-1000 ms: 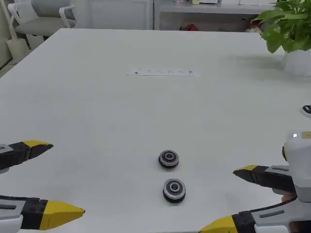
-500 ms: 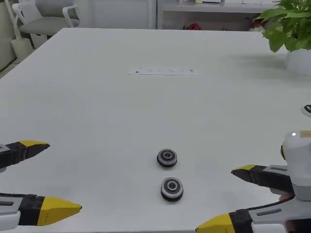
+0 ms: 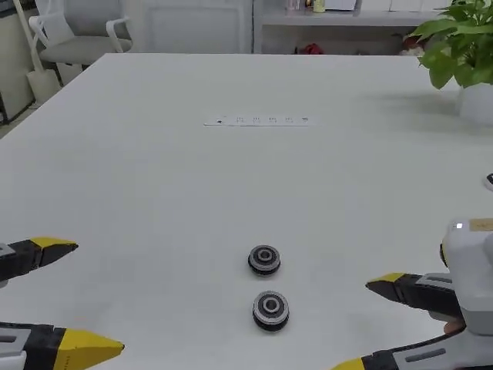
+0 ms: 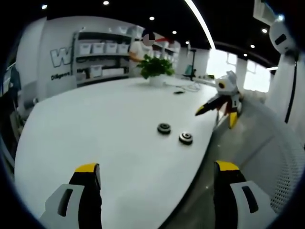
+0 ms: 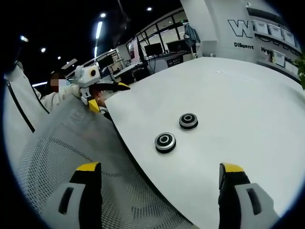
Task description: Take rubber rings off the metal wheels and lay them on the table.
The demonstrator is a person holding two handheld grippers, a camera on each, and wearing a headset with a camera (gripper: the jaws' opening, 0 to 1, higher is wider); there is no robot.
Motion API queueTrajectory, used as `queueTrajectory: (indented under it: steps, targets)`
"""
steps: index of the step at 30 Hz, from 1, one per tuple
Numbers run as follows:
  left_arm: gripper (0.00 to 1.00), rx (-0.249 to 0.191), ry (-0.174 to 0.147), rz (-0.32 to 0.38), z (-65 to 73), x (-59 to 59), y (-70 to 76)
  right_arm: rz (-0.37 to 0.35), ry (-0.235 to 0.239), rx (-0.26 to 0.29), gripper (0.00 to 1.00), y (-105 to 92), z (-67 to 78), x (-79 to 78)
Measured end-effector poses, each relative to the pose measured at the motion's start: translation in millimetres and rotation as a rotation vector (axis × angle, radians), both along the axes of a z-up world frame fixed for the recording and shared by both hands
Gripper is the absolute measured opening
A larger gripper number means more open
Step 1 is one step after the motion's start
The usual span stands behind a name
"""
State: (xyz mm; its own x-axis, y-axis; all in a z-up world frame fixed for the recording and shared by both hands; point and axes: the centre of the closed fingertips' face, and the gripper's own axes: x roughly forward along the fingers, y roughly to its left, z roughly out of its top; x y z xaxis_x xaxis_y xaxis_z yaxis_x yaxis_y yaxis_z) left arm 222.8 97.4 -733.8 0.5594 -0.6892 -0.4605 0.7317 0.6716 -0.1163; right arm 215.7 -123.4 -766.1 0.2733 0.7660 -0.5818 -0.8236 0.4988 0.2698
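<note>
Two metal wheels with black rubber rings lie flat near the table's front edge, the far wheel (image 3: 264, 260) (image 4: 164, 128) (image 5: 188, 121) and the near wheel (image 3: 270, 310) (image 4: 186, 138) (image 5: 165, 142). My left gripper (image 3: 96, 297) (image 4: 157, 166) hovers open at the front left, well apart from both wheels. At the front right my right gripper (image 3: 354, 325) (image 5: 160, 167) stands open, a hand's width from the near wheel. Neither gripper has anything between its yellow-tipped jaws. Each gripper view catches the other gripper across the table: the right gripper (image 4: 221, 98) and the left gripper (image 5: 95, 88).
The white table (image 3: 246, 177) stretches far back. A flat strip with sockets (image 3: 258, 120) lies at its middle. A green plant in a white pot (image 3: 462, 54) stands at the back right, a small dark object (image 3: 488, 181) at the right edge, a chair (image 3: 77, 38) behind.
The head camera has tilted a little, so the whole picture sits slightly lower. Both grippers have eased slightly back toward the front edge, still open. The wheels have not moved.
</note>
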Motion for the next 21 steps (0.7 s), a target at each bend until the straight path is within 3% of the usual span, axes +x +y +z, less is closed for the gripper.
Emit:
queueTrajectory:
  steps: [2,10,16,18,21]
  targets:
    - [1.0,-0.019,0.005,0.0,1.5,-0.5,-1.9,0.001,0.002,-0.003,0.99,-0.2,-0.5,-0.5]
    - [1.0,-0.007,0.011,-0.01,-0.1,-1.9,-3.0,-0.004,0.003,0.011,0.98,-0.2,1.1,0.5]
    - [1.0,-0.066,0.012,-0.045,7.4,-5.6,-13.0,-0.001,0.002,0.014,0.95,-1.7,2.9,0.0]
    - [1.0,-0.054,0.026,-0.071,4.7,-9.1,-16.2,0.003,0.001,0.003,0.94,-3.1,1.7,-0.2]
    - [1.0,-0.035,0.024,-0.087,3.4,-10.6,-17.8,0.005,-0.003,-0.005,0.94,-4.0,1.2,-0.1]
